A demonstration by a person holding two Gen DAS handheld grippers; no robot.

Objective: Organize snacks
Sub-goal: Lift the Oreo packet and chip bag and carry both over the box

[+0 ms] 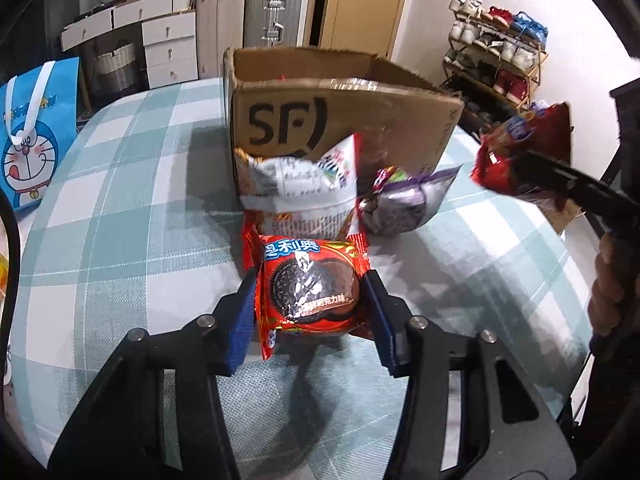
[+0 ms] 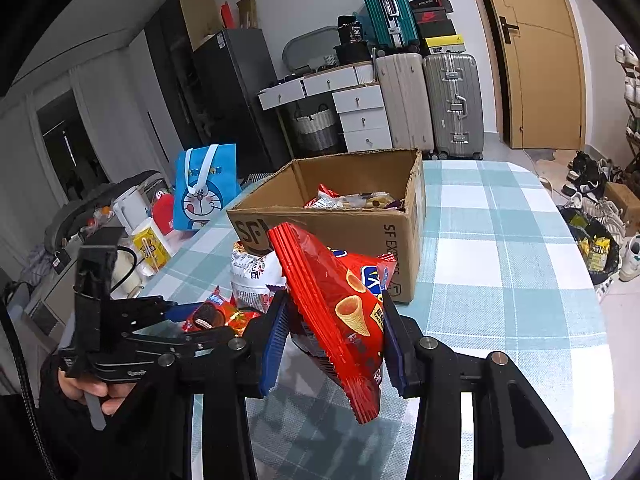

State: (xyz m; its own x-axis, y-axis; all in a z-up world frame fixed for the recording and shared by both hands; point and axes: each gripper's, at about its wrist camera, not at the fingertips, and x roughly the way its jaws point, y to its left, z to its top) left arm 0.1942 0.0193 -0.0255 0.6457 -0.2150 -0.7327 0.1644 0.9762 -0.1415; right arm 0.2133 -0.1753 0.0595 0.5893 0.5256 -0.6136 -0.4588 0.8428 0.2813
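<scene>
The cardboard box (image 1: pixel 344 120) is showing a black "SF" mark on its near wall; its side wall (image 2: pixel 400 252) is reading "SF EXPRESS" running downward; the red cookie packet (image 1: pixel 308 284) is carrying Chinese characters across its top and along its lower edge; the white snack bag (image 1: pixel 296 188) is bearing fine print too small to read; a black item on the drawers (image 2: pixel 355 33) is displaying "36".
</scene>
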